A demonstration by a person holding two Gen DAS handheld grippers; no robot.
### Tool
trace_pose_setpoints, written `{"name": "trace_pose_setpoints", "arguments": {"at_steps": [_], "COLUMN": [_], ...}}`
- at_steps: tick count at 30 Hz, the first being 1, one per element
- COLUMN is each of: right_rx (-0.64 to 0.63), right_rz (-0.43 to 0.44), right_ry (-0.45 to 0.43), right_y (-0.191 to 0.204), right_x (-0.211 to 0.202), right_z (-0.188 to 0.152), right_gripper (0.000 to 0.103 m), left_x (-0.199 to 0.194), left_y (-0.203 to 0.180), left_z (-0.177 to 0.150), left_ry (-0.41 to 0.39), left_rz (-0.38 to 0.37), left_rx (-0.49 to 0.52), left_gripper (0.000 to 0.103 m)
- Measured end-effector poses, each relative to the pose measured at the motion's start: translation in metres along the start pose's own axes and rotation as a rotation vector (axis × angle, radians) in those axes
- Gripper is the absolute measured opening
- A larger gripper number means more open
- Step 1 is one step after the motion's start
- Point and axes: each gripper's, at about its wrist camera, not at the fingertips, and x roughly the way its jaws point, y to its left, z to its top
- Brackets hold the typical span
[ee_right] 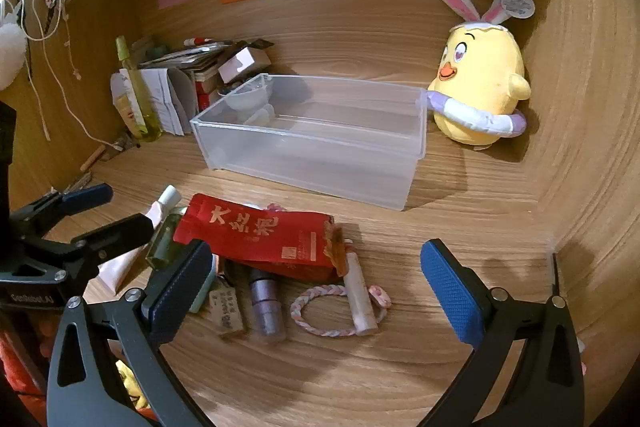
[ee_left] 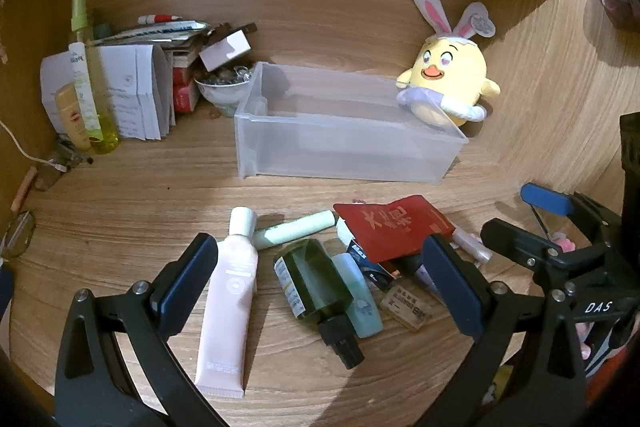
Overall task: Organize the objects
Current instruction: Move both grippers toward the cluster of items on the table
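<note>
Hovering over the desk (ee_left: 120,187), my left claw (ee_left: 320,275) gapes wide above the pink tube (ee_left: 230,291) and green bottle (ee_left: 312,279), gripping nothing. My right claw (ee_right: 316,279) is spread too, empty, over the red packet (ee_right: 260,231), purple tube (ee_right: 266,307) and bracelet (ee_right: 320,323). Beyond them stands the clear bin (ee_right: 304,151), with the chick (ee_right: 480,87) beside it.

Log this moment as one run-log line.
phase: pre-grasp | left tool: open, over green bottle | right tool: open, over braided band | clear bin: empty
</note>
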Motion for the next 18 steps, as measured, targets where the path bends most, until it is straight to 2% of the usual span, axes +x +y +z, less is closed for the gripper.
{"name": "trace_pose_setpoints", "arguments": {"at_steps": [8, 18], "right_rx": [0.004, 0.038], "right_rz": [0.017, -0.016], "right_ry": [0.007, 0.010], "right_y": [-0.002, -0.020], "right_x": [0.004, 0.009], "right_z": [0.003, 0.005], "right_gripper": [0.103, 0.103], "left_x": [0.003, 0.003], "left_y": [0.005, 0.033], "left_z": [0.002, -0.002], "left_ry": [0.008, 0.008], "left_rz": [-0.007, 0.076], "left_rx": [-0.016, -0.035], "left_gripper": [0.103, 0.103]}}
